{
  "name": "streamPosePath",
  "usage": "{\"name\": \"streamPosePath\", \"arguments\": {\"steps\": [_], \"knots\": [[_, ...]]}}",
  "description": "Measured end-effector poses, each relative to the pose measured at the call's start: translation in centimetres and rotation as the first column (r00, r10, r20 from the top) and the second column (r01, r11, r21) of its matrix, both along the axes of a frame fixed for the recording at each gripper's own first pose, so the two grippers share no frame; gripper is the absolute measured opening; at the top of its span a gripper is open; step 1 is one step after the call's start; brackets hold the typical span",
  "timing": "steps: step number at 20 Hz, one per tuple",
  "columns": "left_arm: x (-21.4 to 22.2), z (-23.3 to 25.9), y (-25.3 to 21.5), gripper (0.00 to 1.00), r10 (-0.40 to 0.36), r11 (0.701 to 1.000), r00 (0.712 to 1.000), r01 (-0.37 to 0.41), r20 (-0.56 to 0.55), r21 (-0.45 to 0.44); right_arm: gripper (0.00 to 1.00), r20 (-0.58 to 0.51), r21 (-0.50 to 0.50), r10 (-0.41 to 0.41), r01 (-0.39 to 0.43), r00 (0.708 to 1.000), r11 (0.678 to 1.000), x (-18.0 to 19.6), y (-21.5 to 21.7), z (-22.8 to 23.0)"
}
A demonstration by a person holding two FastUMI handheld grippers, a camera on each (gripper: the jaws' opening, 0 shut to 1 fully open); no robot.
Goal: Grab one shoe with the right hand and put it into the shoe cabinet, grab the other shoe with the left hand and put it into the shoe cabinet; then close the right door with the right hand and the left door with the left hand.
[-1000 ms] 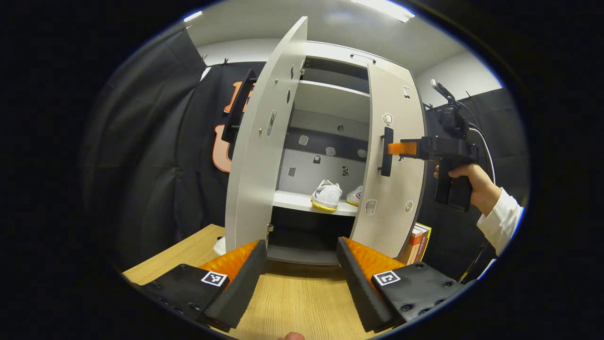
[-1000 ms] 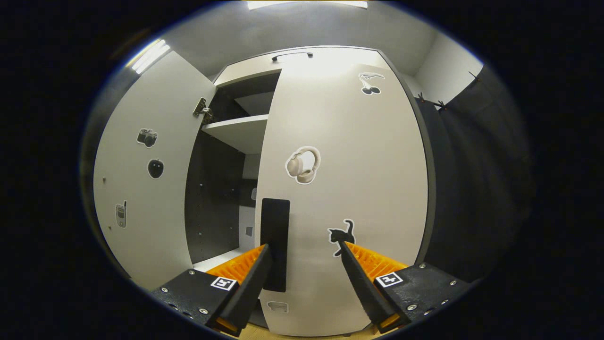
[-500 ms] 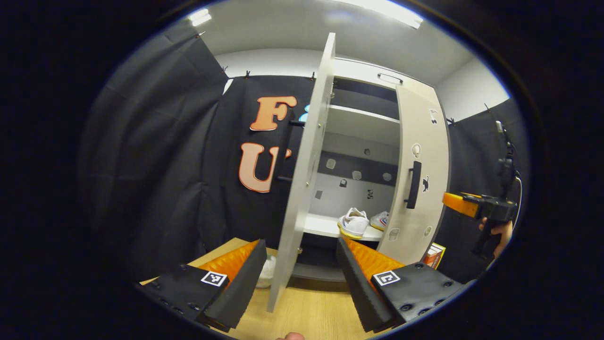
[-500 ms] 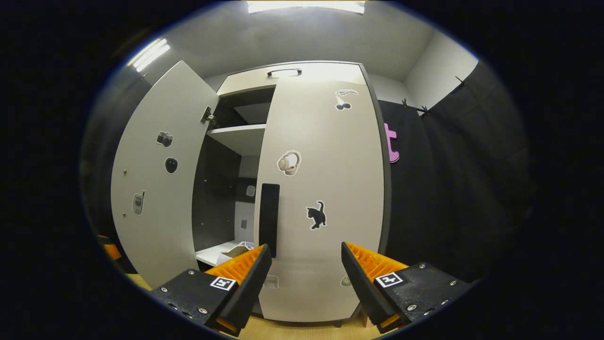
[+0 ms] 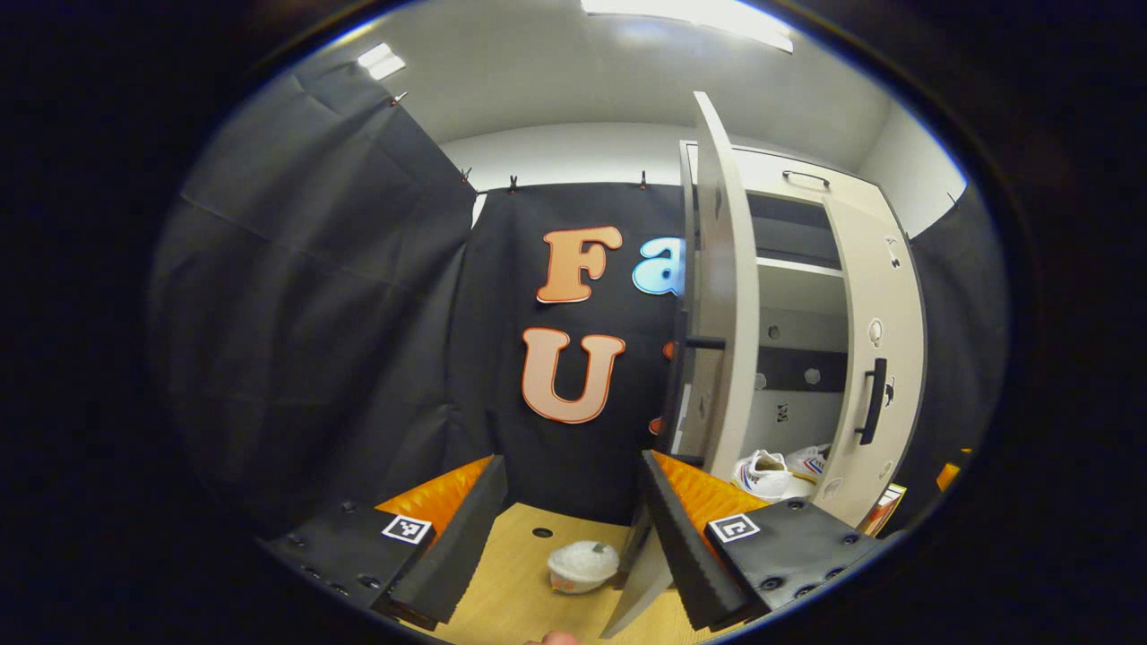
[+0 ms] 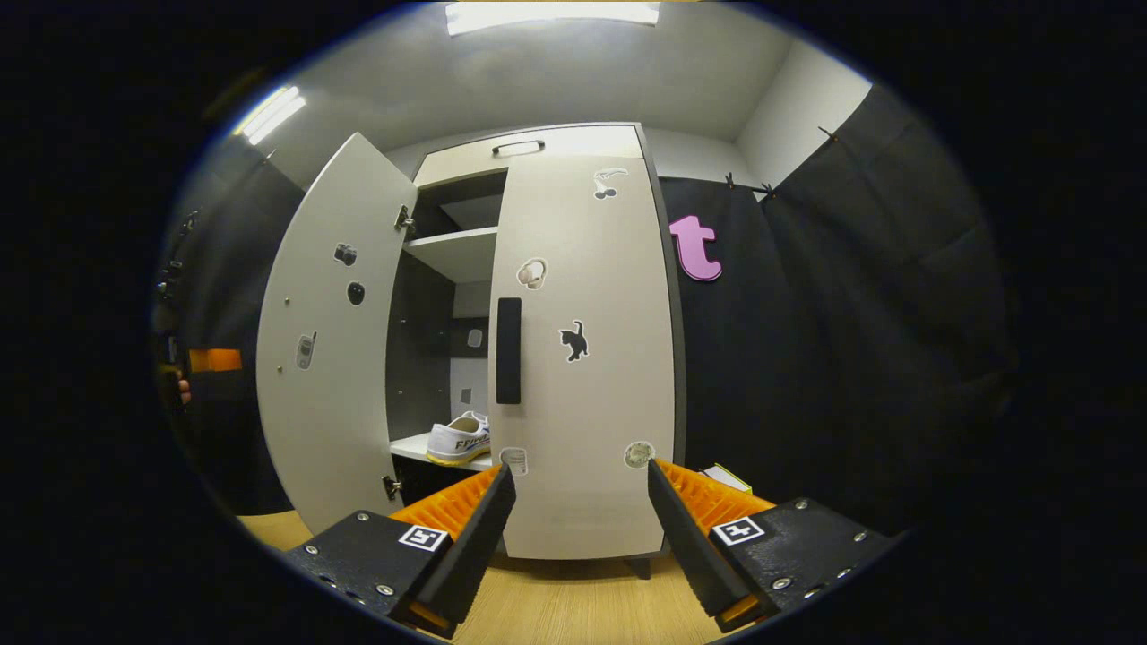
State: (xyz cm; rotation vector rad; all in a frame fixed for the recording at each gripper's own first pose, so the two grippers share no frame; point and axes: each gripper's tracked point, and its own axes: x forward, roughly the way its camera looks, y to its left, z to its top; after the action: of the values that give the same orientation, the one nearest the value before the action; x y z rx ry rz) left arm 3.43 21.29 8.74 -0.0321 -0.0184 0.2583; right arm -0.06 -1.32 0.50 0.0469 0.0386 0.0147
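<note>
The pale shoe cabinet (image 6: 529, 148) stands on a wooden table. Its right door (image 6: 609, 394) lies flat against the front, with a dark handle (image 6: 508, 349). The left door (image 6: 332, 349) stands wide open. A white shoe (image 6: 459, 439) rests on the lower shelf. In the left gripper view both shoes (image 5: 762, 470) sit side by side behind the left door (image 5: 728, 296), seen edge-on, whose handle (image 5: 703, 342) sticks out to the left. My left gripper (image 5: 573, 528) is open on the door's outer side. My right gripper (image 6: 578, 528) is open, apart from the right door.
A small white bowl-like thing (image 5: 582, 564) lies on the wooden table (image 5: 524, 573) beside the cabinet's left side. A book (image 6: 728, 475) leans at the cabinet's right. Black cloth walls close in on both sides. The other gripper (image 6: 211, 360), held by a hand, is beyond the open door.
My right gripper has drawn back from the right door, which swung shut. My left gripper has swung left, round to the outer side of the left door.
</note>
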Motion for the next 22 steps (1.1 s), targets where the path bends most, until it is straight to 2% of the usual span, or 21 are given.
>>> {"name": "streamPosePath", "arguments": {"steps": [4, 8, 14, 15, 16, 18, 20, 21, 22], "knots": [[3.9, 1.7, 0.4, 0.96, -0.022, 0.999, 1.000, 0.021, 0.017, 0.034, 0.92, -0.034, -0.017, -0.004, 0.003, 0.999, 1.000, -1.4, -0.4, -0.9], [5.6, 2.4, 0.3, 0.96, -0.028, 0.996, 0.999, 0.025, 0.030, 0.088, 0.92, -0.044, -0.038, -0.006, 0.004, 0.999, 0.999, -2.1, -0.6, -1.0], [5.8, 2.1, -1.2, 0.94, -0.081, 0.996, 0.997, 0.081, 0.005, 0.036, 0.92, -0.035, -0.043, -0.001, -0.001, 0.999, 0.999, -2.5, -0.6, -0.4], [5.8, 2.1, -1.7, 0.96, -0.089, 0.995, 0.996, 0.089, 0.005, 0.034, 0.92, -0.032, -0.044, 0.001, -0.002, 0.999, 0.999, -2.5, -0.6, -0.3], [5.7, 2.1, -2.5, 0.99, -0.103, 0.994, 0.995, 0.103, 0.007, 0.032, 0.92, -0.032, -0.046, 0.000, -0.001, 0.999, 0.999, -2.6, -0.7, -0.3], [5.8, 2.1, -4.6, 0.94, -0.152, 0.988, 0.988, 0.152, 0.005, 0.018, 0.92, -0.030, -0.048, -0.005, 0.004, 1.000, 0.999, -2.7, -0.9, -0.1], [6.2, 1.9, -7.6, 0.99, -0.224, 0.975, 0.975, 0.224, -0.002, 0.009, 0.92, -0.035, -0.053, -0.014, 0.012, 0.999, 0.999, -3.0, -1.3, -0.1], [6.6, 2.0, -9.1, 0.94, -0.257, 0.966, 0.966, 0.257, -0.003, 0.011, 0.92, -0.036, -0.054, -0.019, 0.017, 0.999, 0.998, -3.1, -1.6, 0.0], [6.9, 2.0, -10.6, 0.96, -0.286, 0.958, 0.958, 0.286, -0.003, 0.015, 0.92, -0.036, -0.052, -0.024, 0.022, 0.999, 0.998, -3.2, -1.8, 0.0]]}}
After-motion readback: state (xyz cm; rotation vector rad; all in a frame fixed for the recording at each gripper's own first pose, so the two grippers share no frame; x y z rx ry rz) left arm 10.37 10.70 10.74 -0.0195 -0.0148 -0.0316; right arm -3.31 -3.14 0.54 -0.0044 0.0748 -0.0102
